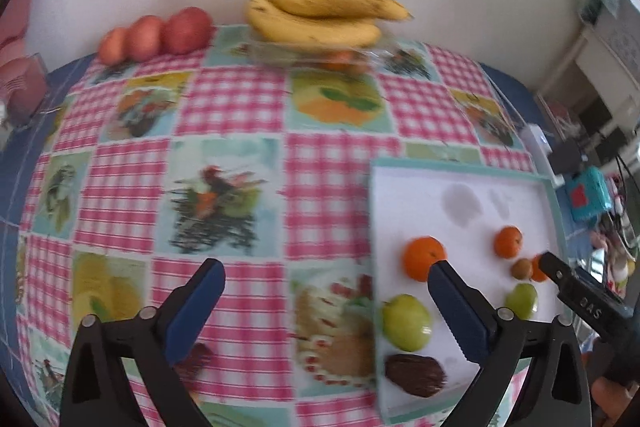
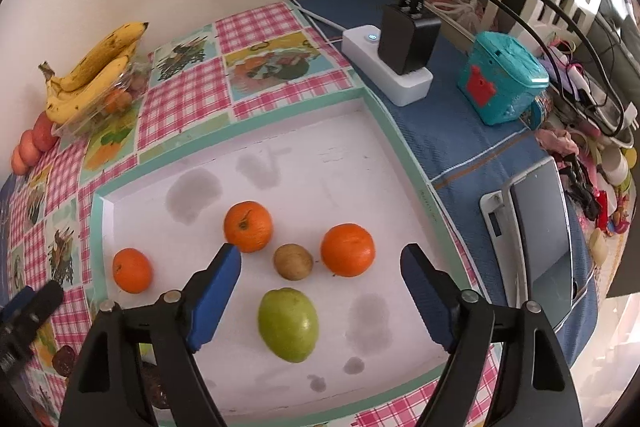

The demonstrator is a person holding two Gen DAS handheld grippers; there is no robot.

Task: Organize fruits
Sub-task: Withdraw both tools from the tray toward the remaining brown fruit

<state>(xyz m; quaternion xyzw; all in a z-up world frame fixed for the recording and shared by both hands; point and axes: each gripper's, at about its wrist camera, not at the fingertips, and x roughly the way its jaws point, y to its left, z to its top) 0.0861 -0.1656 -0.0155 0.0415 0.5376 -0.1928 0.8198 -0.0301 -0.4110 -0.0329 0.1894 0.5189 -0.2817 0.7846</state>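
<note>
A white tray [image 2: 360, 131] with a teal rim holds three oranges [image 2: 248, 226], a small brown kiwi [image 2: 293, 261] and a green fruit [image 2: 288, 323]. In the left wrist view the tray [image 1: 420, 187] also holds a second green fruit [image 1: 406, 323] and a dark brown fruit [image 1: 416, 375]. A banana bunch [image 1: 316, 15] lies on a clear box at the table's far edge, with three red apples [image 1: 156, 35] to its left. My left gripper [image 1: 326, 269] is open and empty over the tablecloth at the tray's left edge. My right gripper [image 2: 320, 255] is open and empty above the kiwi and green fruit.
A white power strip [image 2: 388, 67] with a black charger, a teal box [image 2: 500, 79] and a tablet-like device [image 2: 536, 223] lie right of the tray on blue cloth. A clear box [image 1: 24, 95] with pink items stands at the far left. A wall backs the table.
</note>
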